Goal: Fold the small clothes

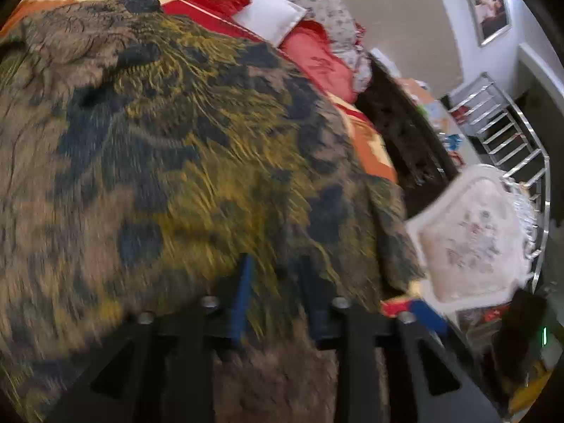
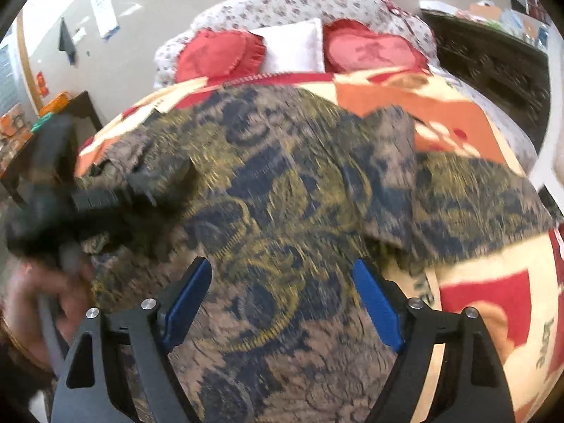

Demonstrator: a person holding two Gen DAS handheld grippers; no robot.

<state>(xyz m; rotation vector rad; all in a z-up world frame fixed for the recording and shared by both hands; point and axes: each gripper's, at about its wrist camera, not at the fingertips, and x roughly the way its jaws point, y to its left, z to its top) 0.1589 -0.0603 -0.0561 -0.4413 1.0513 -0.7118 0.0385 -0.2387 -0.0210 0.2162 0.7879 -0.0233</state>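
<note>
Early fold: your left gripper (image 1: 278,296), jaws seemingly pinching the brown-gold-navy patterned garment (image 2: 282,194) through blur; your right gripper (image 2: 282,303) spread above it near the bed's (image 2: 493,282) edge. Next, grip its hem.

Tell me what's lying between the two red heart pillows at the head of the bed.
A white pillow lies between the left heart pillow and the right heart pillow, overlapping both; the right wrist view shows it best.
</note>
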